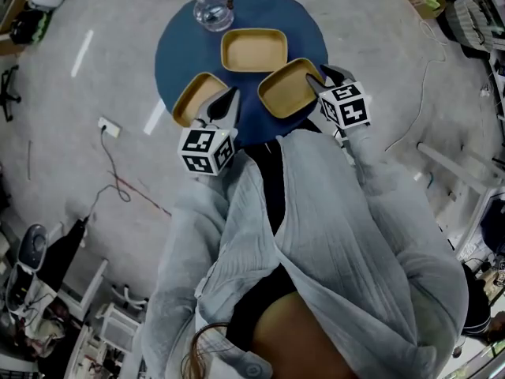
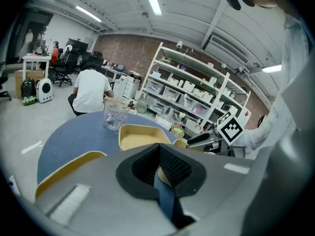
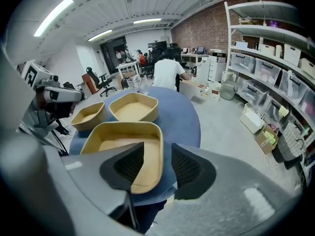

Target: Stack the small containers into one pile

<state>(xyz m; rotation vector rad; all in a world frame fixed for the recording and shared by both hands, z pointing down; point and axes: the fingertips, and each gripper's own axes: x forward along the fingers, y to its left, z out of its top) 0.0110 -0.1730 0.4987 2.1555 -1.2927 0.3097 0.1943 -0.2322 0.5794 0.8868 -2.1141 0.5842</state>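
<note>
No pile has been started. Three trays lie apart on the table: the far tray at upper centre of the head view, the left tray and the right tray below it. The first pick-up is judged to be in hand. The right gripper is held with jaws apart, and the right tray's near rim is seen in the gap, not yet pressed. The left gripper, just beside the left tray, is closed on nothing. Next, that rim would need to be clamped and the tray lifted clear and lowered squarely into another.

text: none legible | brands: none | numbers: none | signs: none
</note>
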